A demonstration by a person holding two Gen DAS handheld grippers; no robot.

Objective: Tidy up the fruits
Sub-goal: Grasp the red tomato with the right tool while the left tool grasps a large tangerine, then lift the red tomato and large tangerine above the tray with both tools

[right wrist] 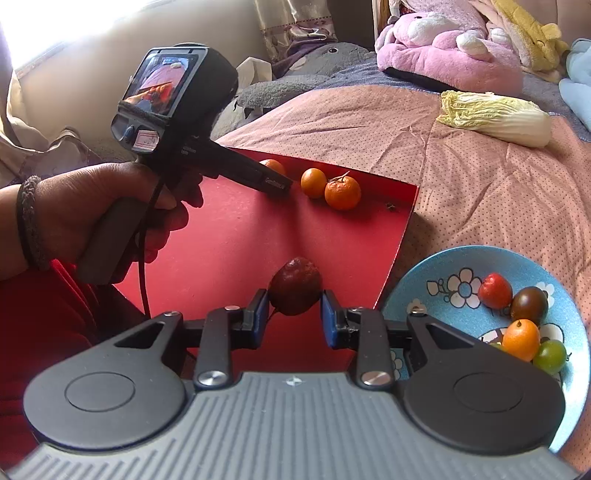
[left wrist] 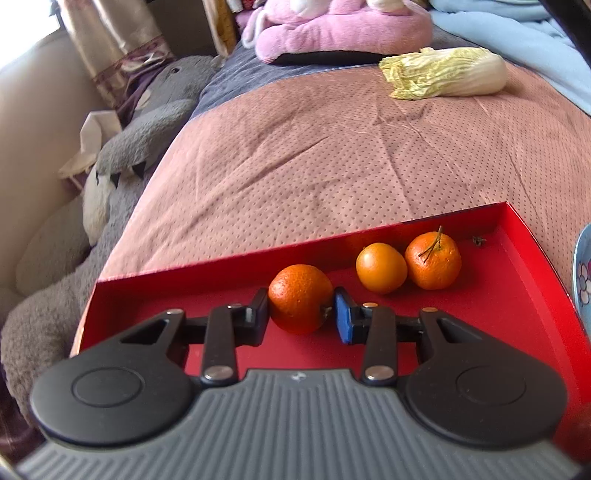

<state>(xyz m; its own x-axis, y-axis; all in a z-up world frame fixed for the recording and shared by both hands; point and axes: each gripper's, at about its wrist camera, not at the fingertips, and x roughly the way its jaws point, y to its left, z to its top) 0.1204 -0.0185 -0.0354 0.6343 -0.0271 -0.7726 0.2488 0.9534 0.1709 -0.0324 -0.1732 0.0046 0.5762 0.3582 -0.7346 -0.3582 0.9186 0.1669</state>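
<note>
A red tray (left wrist: 517, 295) lies on the bed and also shows in the right wrist view (right wrist: 229, 236). In the left wrist view my left gripper (left wrist: 301, 314) brackets a dark orange tangerine (left wrist: 300, 297) resting in the tray; the left pad touches it, the blue right pad stands slightly off. Two more oranges (left wrist: 381, 267) (left wrist: 433, 260) sit beyond it. In the right wrist view my right gripper (right wrist: 294, 314) has its pads against a dark red fruit (right wrist: 294, 291) over the tray's near part. A blue flowered plate (right wrist: 436, 273) at right holds several small fruits.
A napa cabbage (left wrist: 447, 72) lies further back on the pink quilt (left wrist: 314, 147); it also shows in the right wrist view (right wrist: 498, 116). Plush toys sit at the back (left wrist: 343, 26) and along the left edge (left wrist: 155, 110). The left gripper's handle and the hand holding it (right wrist: 110, 214) reach over the tray.
</note>
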